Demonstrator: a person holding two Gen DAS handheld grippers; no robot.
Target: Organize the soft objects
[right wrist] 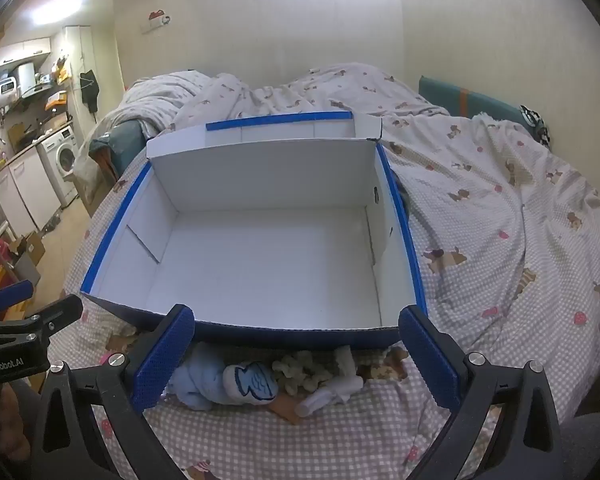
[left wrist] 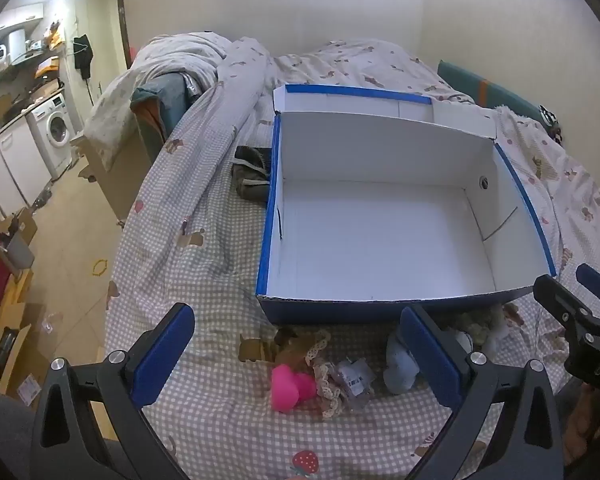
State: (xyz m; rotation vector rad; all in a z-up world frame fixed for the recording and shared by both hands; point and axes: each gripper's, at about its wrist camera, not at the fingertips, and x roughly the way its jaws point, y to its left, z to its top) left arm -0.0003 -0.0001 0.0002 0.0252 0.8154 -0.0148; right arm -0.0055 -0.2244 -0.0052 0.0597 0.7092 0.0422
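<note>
1. Both claws are up and wide apart, holding nothing. My left gripper (left wrist: pixel 296 348) hangs over the near edge of the bed, and the right gripper (right wrist: pixel 296 344) sits just beside it, aimed the same way. Looks to me like a starting pose, nothing grabbed yet.

2. The box (right wrist: pixel 260 256) is open and parked on the checked bedsheet (left wrist: pixel 204 264), lid flap folded back against the far side. Inside is bare white cardboard, so I'd say the sorting hasn't begun. Having it that close to the pile makes sense: short lift over the front wall.

3. The soft stuff is all lined up on the sheet right against the box's front wall:
   - pink plush (left wrist: pixel 290 386) on the left
   - a brown lace-trimmed piece (left wrist: pixel 304 350) touching it
   - a small clear packet with a barcode (left wrist: pixel 356 378)
   - light blue sock (right wrist: pixel 252 384) with a fish print
   - a fuzzy cream piece (right wrist: pixel 300 372) and a white sock (right wrist: pixel 332 394) jammed next to it

4. A dark bundle (left wrist: pixel 252 172) lies outside the box on its left side. Can't tell what it is.

5. My guess: left takes the pink plush, right takes the blue sock, since each sits between its own fingers. The right-hand pile is tangled, so pulling one piece may drag its neighbours along.
</note>
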